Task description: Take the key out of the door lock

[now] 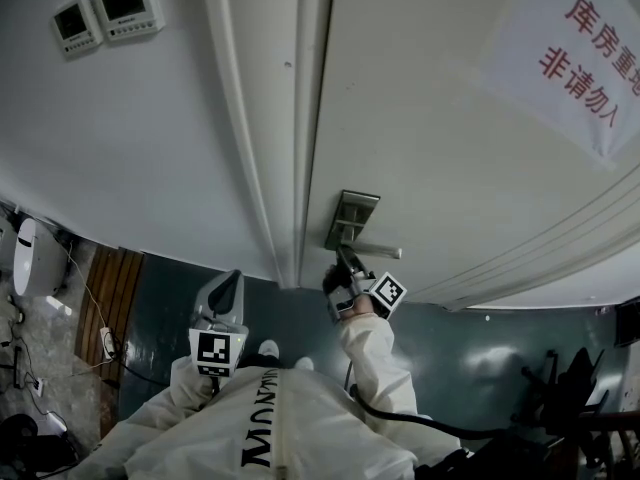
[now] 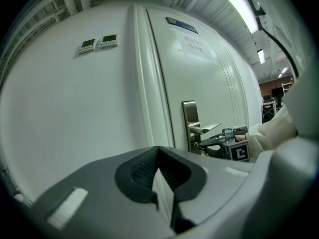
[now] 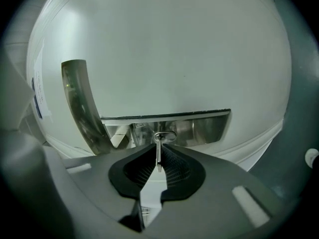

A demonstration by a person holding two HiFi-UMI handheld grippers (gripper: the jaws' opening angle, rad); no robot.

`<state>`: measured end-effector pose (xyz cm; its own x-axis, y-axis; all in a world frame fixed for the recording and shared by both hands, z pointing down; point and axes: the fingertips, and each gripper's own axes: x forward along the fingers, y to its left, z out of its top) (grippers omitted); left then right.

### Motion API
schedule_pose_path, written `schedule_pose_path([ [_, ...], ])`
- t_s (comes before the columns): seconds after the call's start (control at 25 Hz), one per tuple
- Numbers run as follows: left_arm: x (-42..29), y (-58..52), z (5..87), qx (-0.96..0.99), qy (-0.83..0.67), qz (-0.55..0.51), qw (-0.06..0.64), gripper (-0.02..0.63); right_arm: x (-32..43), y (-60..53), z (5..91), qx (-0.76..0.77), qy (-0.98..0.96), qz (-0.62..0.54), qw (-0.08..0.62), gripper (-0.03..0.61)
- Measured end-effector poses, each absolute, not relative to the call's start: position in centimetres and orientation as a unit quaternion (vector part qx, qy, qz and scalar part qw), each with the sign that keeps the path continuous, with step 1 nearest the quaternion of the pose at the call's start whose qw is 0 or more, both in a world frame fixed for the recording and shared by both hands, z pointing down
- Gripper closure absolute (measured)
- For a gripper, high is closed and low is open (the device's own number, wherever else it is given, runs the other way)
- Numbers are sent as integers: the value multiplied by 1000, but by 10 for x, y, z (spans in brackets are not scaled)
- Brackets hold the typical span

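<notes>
Centrally in the right gripper view, the key is shown edge-on as a thin vertical strip, clamped between the ribbed pads of the right gripper, whose jaws are drawn narrow upon it. The far end of the key is seen against the polished metal at 12 o'clock from the jaws, directly under the lever handle; the keyhole itself cannot be made out. The lock plate is seen as a curved metal band at 9 o'clock in that view.

In the head view, the right gripper is held up to the pale door, at 6 o'clock from the lock plate and just below the lever handle. Its marker cube and a white sleeve are shown at 5 o'clock from it. A sign with red characters is fixed to the door at 2 o'clock.

The left gripper is held well apart from the door hardware, at 8 o'clock from the lock plate. In the left gripper view its jaws are seen brought together with nothing between them, and the lock plate is visible at 1 o'clock beyond them. Two small wall panels are mounted at 10 o'clock in the head view.
</notes>
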<state>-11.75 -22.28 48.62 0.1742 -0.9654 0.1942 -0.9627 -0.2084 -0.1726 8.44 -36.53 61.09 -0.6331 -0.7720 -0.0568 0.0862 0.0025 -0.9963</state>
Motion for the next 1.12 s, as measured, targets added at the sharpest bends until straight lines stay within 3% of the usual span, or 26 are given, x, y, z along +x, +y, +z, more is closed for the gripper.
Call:
schedule_pose_path([
  [0.04,-117,-223,486,-767,629,-130,5,614,85,-365,612,-275,623,-653,331,566],
  [1.12,-116,-218,490,-772,622,-131,0,614,89,-340,611,-310,608,-638,357,558],
])
